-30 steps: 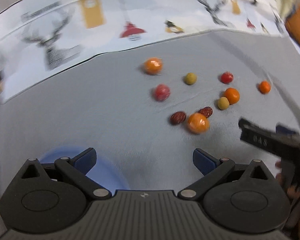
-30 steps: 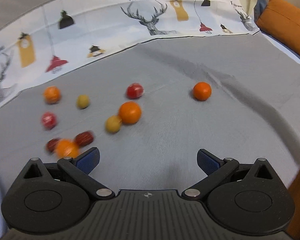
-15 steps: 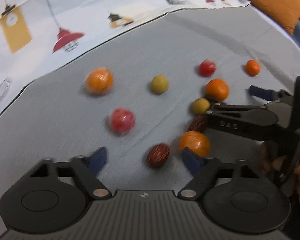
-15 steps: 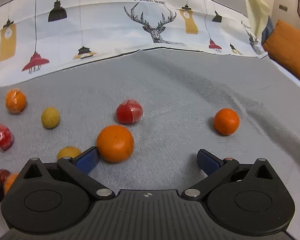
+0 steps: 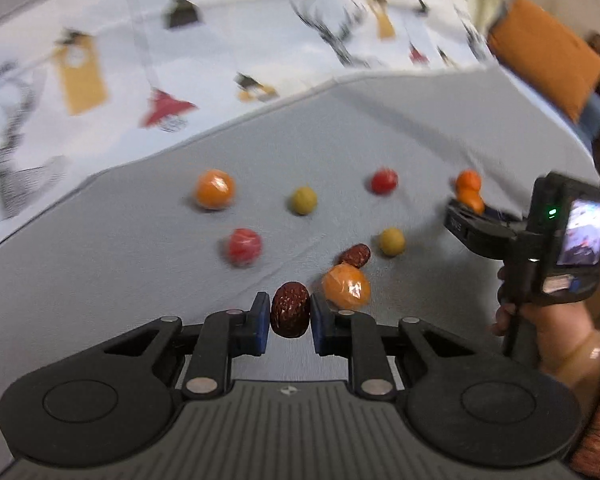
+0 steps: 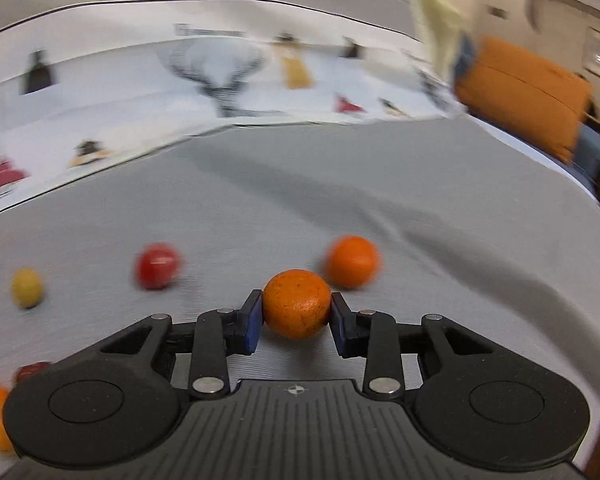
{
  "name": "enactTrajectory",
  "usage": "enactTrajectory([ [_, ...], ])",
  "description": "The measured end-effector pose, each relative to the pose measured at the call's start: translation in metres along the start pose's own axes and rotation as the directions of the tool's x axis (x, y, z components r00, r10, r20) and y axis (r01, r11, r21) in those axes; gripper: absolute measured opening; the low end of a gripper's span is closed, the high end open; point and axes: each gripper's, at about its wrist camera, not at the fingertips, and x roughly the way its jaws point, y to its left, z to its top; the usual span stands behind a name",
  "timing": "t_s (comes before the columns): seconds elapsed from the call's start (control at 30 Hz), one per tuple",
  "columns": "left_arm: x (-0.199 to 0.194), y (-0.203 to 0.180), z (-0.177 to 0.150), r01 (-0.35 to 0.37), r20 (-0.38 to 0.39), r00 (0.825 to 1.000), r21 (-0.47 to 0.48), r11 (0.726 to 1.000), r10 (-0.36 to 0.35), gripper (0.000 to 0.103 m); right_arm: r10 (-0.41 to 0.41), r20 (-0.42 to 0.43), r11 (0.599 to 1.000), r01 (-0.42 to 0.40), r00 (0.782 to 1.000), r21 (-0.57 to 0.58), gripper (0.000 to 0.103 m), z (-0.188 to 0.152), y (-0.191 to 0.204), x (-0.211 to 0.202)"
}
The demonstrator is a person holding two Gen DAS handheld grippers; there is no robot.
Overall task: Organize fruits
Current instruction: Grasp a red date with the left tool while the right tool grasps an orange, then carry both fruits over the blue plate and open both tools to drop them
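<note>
My left gripper is shut on a dark red date, held between its blue pads. My right gripper is shut on an orange; it also shows in the left wrist view at the far right. Loose on the grey cloth lie a wrapped orange fruit, a second date, two yellow-green fruits, two red fruits and another wrapped orange fruit. One more orange lies just beyond my right gripper.
A white printed cloth with deer and lamp pictures covers the back of the surface. An orange cushion stands at the far right. The person's hand holds the right gripper's handle at the right edge of the left wrist view.
Both grippers were open; the left has closed on a date and the right has closed on an orange. Both views have shifted as the grippers moved.
</note>
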Motion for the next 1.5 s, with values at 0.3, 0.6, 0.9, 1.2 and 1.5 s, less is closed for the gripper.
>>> enactTrajectory([
  [0.3,-0.149,0.009,-0.067,-0.137,-0.009,0.990,-0.156,0.978,0.138,0.023,0.188,0.019,0.980,-0.189,0.982,0.057,0.036,0.019,-0.037,-0.116],
  [0.6,-0.256,-0.003,-0.149,-0.214,0.023,0.974,-0.250,0.944,0.226,0.023,0.538,-0.047,0.834,-0.540,0.842,-0.113,0.036,-0.010,-0.043,-0.284],
  [0.9,-0.311,-0.022,-0.214,-0.208,0.093,0.964,-0.312,0.927,0.248,0.023,0.664,-0.085,0.698,-0.656,0.743,-0.288,0.036,-0.058,-0.023,-0.388],
  [1.2,-0.335,-0.018,-0.228,-0.193,0.151,0.954,-0.357,0.914,0.260,0.023,0.676,-0.037,0.684,-0.646,0.736,-0.340,0.036,-0.062,-0.026,-0.422],
  [1.5,-0.326,-0.007,-0.227,-0.189,0.138,0.957,-0.374,0.908,0.256,0.023,0.656,-0.056,0.693,-0.630,0.753,-0.350,0.036,-0.061,-0.017,-0.415],
])
